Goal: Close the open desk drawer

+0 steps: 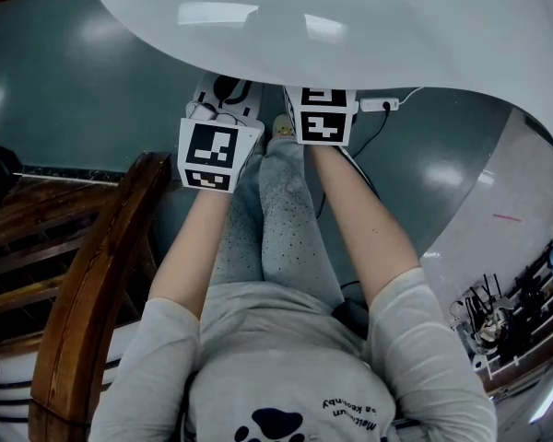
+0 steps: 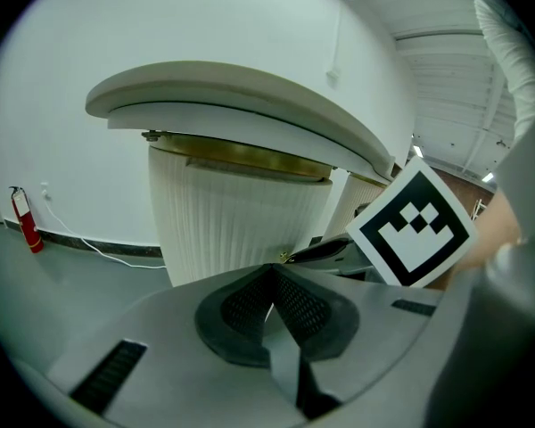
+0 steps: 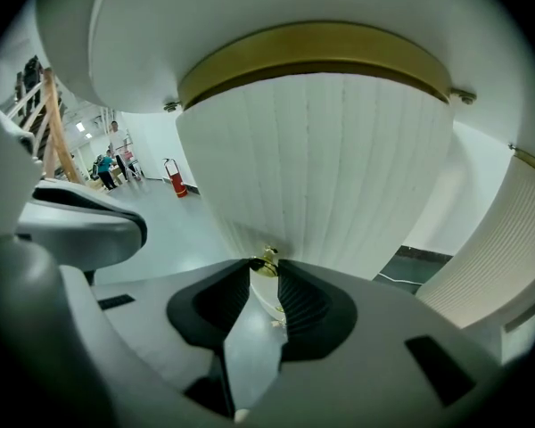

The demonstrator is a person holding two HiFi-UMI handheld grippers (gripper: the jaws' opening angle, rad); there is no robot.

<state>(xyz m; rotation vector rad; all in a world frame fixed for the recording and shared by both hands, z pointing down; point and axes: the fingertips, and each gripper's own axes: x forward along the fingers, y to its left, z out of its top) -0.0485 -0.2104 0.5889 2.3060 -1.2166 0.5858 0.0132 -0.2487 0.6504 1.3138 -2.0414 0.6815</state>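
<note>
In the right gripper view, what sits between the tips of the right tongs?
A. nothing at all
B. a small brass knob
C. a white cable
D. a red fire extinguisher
B: the right tongs have their tips on either side of the brass knob, which sticks out of the ribbed white drawer front.

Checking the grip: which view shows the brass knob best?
The right gripper view: the knob sits close up between the right tongs' tips. The left gripper view shows only a small glint; the desktop hides it in the head view.
</note>
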